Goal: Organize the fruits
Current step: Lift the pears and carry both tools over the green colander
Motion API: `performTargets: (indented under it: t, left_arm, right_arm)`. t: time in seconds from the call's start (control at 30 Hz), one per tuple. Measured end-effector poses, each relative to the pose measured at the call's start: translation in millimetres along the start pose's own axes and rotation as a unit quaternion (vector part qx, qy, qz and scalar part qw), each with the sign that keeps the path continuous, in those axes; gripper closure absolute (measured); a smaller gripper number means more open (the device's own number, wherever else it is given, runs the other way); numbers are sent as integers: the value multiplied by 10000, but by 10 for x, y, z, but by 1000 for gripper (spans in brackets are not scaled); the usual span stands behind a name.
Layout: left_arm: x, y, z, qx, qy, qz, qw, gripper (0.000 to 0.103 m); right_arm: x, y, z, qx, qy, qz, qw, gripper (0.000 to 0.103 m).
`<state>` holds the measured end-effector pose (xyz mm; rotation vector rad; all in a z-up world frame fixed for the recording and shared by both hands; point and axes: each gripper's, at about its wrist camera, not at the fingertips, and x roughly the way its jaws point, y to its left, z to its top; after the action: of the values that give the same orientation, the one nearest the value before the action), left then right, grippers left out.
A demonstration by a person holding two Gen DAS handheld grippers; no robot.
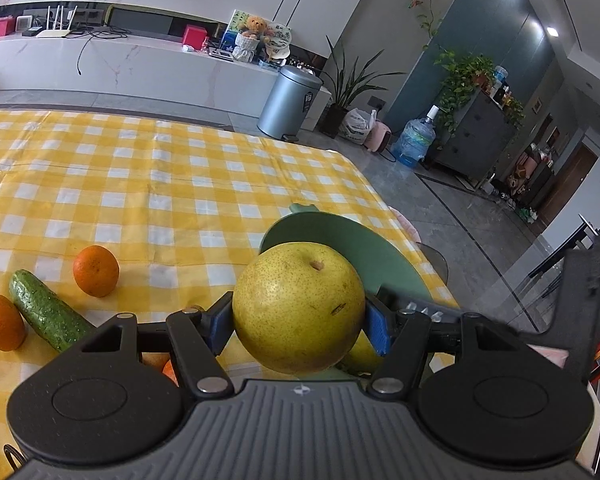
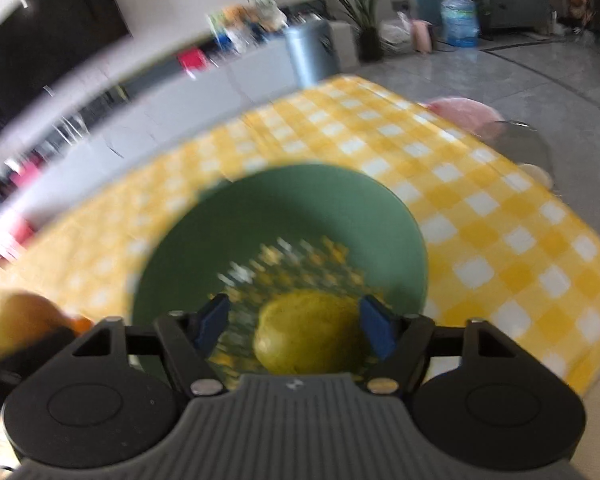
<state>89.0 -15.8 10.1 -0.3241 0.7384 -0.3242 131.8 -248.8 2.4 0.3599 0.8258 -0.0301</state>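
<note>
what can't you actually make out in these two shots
- Left wrist view: the green plate is mostly hidden behind the pear held in the left gripper.
- Left wrist view: orange fruit under the gripper's linkage, only slivers show.
- Right wrist view: motion blur smears the plate's pattern; whether the right gripper pads touch the second pear is unclear.

Beyond the green plate (image 1: 384,256), the yellow-checked bench (image 1: 180,184) lay bare to its far edge, open for passage. To the left, two oranges (image 1: 96,271) and a cucumber (image 1: 46,311) crowded the near cloth. A pear (image 2: 308,332) occupied the plate's near part; its far part stood free.
</note>
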Motion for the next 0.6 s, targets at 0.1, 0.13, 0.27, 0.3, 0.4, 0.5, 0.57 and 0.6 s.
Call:
performTargets:
  t: [0.1, 0.13, 0.27, 0.3, 0.4, 0.5, 0.57, 0.6]
  left_arm:
    - [10, -14, 4, 40, 28, 17, 10000, 29]
    - [27, -14, 0, 51, 54, 29, 10000, 29]
    - [153, -26, 60, 63, 474, 116, 9988, 29]
    - [183, -41, 67, 97, 508, 92, 9986, 29]
    - [278, -96, 121, 157, 567, -50, 9983, 29]
    - [404, -205, 211, 307, 625, -113, 9975, 29]
    - [515, -277, 267, 412, 688, -180, 9966, 29]
    - [588, -301, 293, 417, 777, -225, 9959, 29]
  right_arm:
    - [-46, -8, 20, 54, -176, -150, 9997, 21]
    - [-67, -29, 30, 99, -270, -220, 9993, 21]
    - [-324, -321, 82, 1010, -1023, 217, 9894, 14]
    - [-395, -414, 88, 1270, -1225, 304, 9838, 13]
    - [-552, -608, 90, 1753, -1680, 224, 9698, 13]
    - [-584, -657, 107, 1673, -1759, 147, 9700, 12]
    - [-559, -650, 130, 1593, -1690, 98, 9726, 12]
    - [-535, -646, 138, 1561, -1642, 89, 9740, 13]
